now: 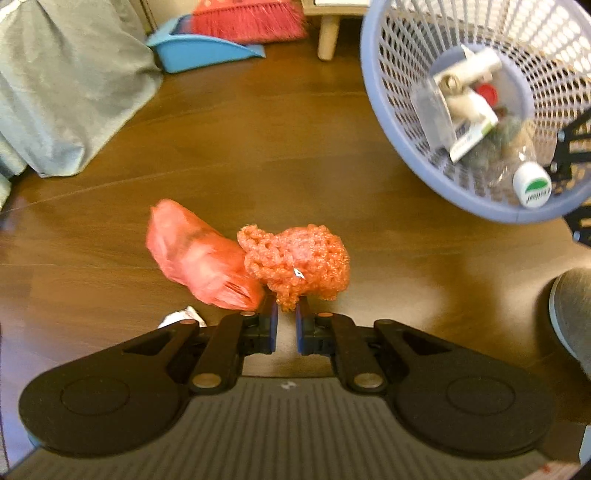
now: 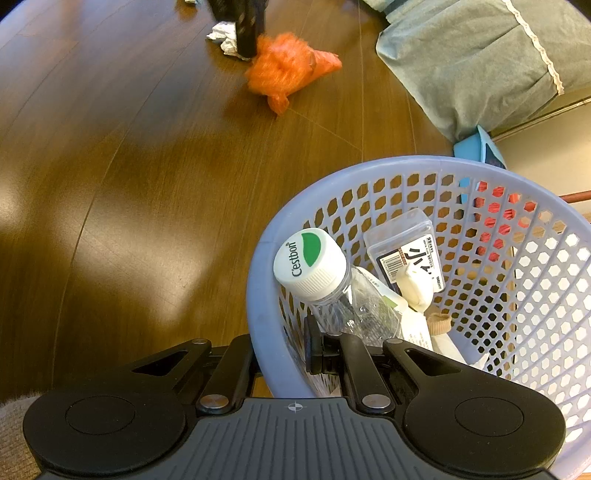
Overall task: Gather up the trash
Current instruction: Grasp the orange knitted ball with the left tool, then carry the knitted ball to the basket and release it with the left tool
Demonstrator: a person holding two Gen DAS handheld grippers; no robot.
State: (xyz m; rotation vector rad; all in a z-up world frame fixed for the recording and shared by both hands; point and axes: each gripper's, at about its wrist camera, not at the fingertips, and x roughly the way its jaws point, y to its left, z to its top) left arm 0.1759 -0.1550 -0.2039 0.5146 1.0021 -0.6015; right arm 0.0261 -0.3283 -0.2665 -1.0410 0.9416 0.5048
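Note:
An orange foam net [image 1: 295, 262] hangs bunched just above the wooden floor, with my left gripper [image 1: 287, 306] shut on its near edge. A red plastic bag [image 1: 199, 258] clings to the net's left side, blurred. A crumpled white paper [image 1: 183, 317] lies on the floor by the left finger. My right gripper [image 2: 282, 347] is shut on the rim of the blue mesh basket [image 2: 258, 295], one finger inside and one outside the wall. The basket is tilted and holds a clear bottle [image 2: 332, 288] with a white cap, packaging and other scraps. The right wrist view shows the net [image 2: 280, 70] far off.
A grey-green cloth [image 1: 66, 85] drapes to the floor at the left. A blue dustpan [image 1: 199, 51] and a red broom [image 1: 247, 18] lie at the back, beside a wooden furniture leg [image 1: 328, 37]. A person's grey-clad foot [image 1: 572, 314] is at the right edge.

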